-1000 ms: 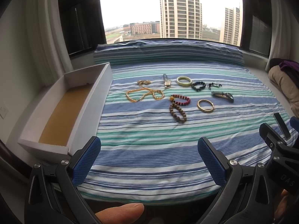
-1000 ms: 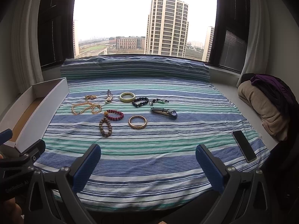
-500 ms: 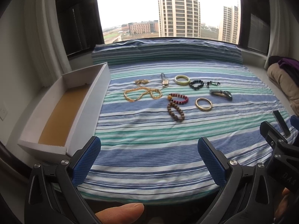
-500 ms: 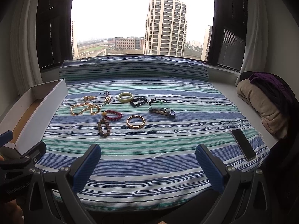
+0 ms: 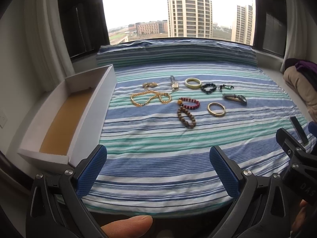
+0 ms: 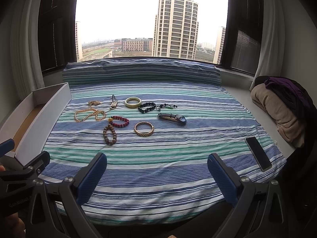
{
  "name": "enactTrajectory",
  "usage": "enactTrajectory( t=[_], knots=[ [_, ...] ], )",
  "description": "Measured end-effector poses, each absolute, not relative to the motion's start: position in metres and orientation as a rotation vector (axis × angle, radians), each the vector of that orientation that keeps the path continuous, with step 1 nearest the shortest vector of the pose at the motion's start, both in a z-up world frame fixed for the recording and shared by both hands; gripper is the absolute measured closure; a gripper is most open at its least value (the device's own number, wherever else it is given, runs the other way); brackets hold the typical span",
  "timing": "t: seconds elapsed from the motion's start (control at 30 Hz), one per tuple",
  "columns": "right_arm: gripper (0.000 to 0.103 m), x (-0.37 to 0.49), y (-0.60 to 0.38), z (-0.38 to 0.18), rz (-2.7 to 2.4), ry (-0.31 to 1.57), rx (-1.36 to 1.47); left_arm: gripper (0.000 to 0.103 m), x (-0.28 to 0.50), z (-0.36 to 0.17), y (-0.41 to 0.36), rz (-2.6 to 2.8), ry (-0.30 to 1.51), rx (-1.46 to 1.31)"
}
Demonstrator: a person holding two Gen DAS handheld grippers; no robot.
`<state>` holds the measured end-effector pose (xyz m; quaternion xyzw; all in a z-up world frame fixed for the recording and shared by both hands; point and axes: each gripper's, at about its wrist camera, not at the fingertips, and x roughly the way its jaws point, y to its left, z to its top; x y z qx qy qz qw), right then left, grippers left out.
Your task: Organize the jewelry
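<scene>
Jewelry lies untouched on the striped bedsheet (image 5: pixel 158 144); with both grippers' jaws apart and empty, start with the wooden bead bracelet (image 5: pixel 186 117), nearest, lifting it clear toward the white box (image 5: pixel 59 119).

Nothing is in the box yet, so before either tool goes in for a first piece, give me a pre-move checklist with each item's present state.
1. Left tool open and holding nothing: ok.
2. Right tool open and holding nothing: ok.
3. White box uncovered, its brown floor bare: ok.
4. Gold bangle lies apart from its neighbours, easy to take alone: ok.
5. Wooden bead bracelet apart from the red bead bracelet: not ok, they touch at the yellow bead.
6. Phone clear of the jewelry, at the right edge of the striped sheet: ok.
</scene>
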<state>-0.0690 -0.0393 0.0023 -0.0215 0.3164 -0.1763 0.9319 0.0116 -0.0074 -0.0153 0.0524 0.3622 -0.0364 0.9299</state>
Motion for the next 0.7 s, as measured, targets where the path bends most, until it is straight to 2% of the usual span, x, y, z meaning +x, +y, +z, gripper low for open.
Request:
enactTrajectory(
  t=[0.7],
  knots=[
    [0.0, -0.0632, -0.0423, 0.0028, -0.367, 0.648, -0.048, 0.0, 0.0193, -0.0153, -0.011, -0.076, 0.746, 0.107]
  ],
)
